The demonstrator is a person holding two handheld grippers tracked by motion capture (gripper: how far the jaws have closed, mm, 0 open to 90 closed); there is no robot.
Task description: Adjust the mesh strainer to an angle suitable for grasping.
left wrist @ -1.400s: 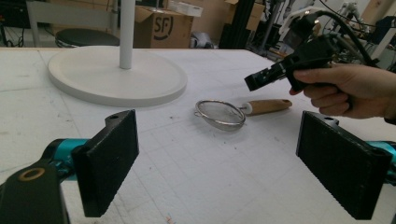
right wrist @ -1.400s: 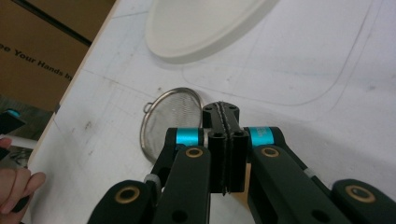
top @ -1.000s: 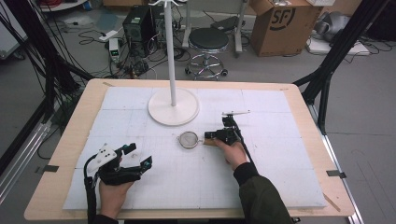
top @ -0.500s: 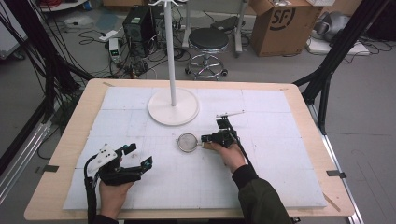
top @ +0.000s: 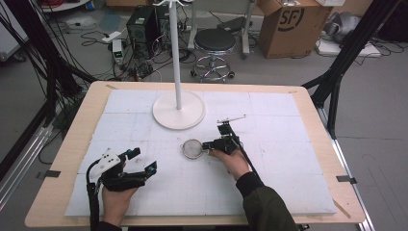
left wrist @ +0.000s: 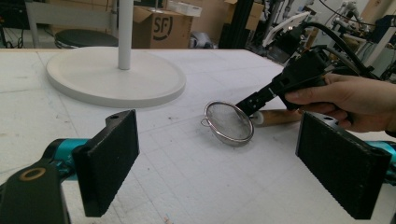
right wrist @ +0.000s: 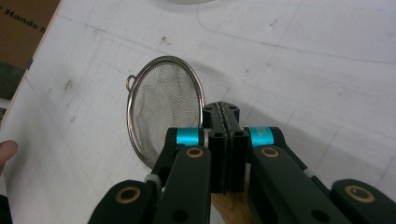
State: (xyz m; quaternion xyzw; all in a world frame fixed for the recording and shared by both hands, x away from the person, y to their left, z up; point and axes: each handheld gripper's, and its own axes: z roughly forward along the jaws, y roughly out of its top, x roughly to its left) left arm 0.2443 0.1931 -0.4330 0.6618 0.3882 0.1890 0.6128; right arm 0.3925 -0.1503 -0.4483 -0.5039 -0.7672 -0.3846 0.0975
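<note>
A small metal mesh strainer (top: 192, 149) with a wooden handle (left wrist: 280, 116) lies mid-table, its bowl tilted (left wrist: 229, 123). My right gripper (top: 208, 144) is shut, pads pressed flat together, with its tips (right wrist: 223, 109) at the strainer's rim (right wrist: 163, 107) where the handle joins. The wooden handle runs underneath the jaws; I see nothing between the pads. My left gripper (top: 143, 160) rests near the front left of the mat, open wide and empty (left wrist: 224, 154), and it faces the strainer from a distance.
A white stand with a round base (top: 178, 113) and a tall pole rises behind the strainer. A thin metal rod (top: 231, 118) lies on the white mat to its right. The wooden table edge (top: 77, 144) borders the mat.
My right gripper has slid left along the handle and now sits against the strainer's bowl. The strainer has hardly shifted. The left gripper has stayed put.
</note>
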